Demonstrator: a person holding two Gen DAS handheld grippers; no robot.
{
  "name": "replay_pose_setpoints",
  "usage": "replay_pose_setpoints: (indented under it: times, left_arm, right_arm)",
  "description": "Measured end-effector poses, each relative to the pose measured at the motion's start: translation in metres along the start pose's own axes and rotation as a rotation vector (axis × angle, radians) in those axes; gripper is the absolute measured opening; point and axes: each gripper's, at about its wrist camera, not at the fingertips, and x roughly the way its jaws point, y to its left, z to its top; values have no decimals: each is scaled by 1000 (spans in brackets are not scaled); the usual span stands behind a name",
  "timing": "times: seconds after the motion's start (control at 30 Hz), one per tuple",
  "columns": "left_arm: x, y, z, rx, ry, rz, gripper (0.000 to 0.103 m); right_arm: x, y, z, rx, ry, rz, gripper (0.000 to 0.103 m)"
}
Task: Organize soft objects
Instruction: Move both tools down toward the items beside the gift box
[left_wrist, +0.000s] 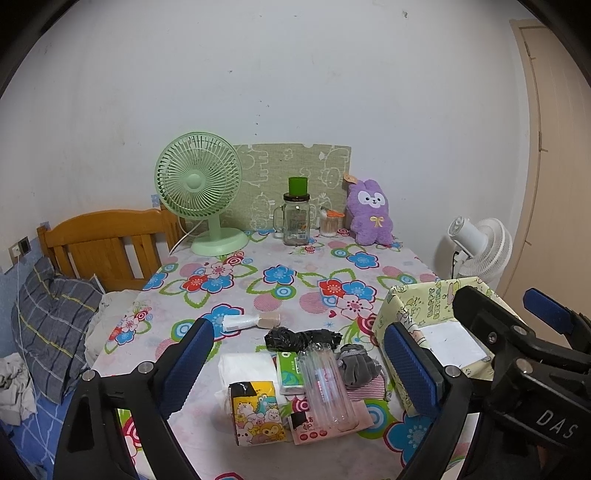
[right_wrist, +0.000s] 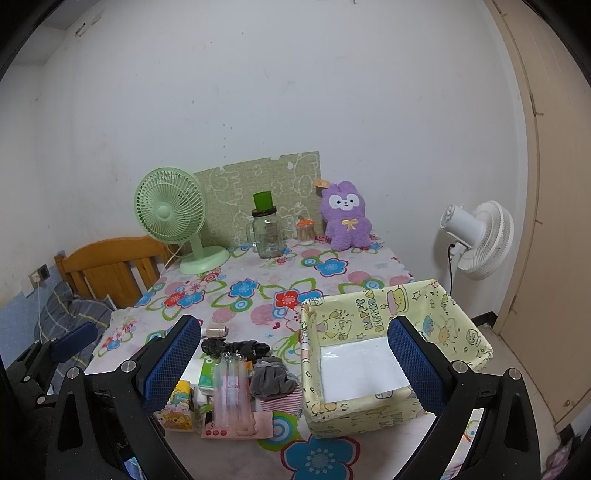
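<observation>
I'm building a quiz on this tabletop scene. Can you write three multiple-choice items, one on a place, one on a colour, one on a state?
1. Where does the purple plush bunny sit?
A. inside the box
B. at the table's far edge by the wall
C. on the bed

2. What colour is the desk fan on the table?
A. green
B. white
C. orange

3. What state is the yellow paper-covered box in?
A. empty
B. full of clothes
C. closed with a lid

Answers:
1 B, it sits upright beside the glass jar, against the wall.
2 A, its grille and base are pale green; the white fan stands beyond the table.
3 A, only its bare white bottom shows; the grey cloth lies outside on the table, and both tongs stand open and hold nothing.
</observation>
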Motion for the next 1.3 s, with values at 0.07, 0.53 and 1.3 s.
replay_pose_setpoints:
  times: [0.07, 0.53, 1.3]
  left_arm:
    - [1, 2, 0, 2, 3, 1, 93]
    - [21, 13, -12, 12, 49, 2, 86]
    - [68, 43, -57, 13, 196, -20, 83]
  right_arm:
    - [2, 2, -1, -1, 4, 3, 101]
    - [26, 16, -13, 8, 52, 18, 92]
    - [77, 45, -61, -21, 191, 36, 82]
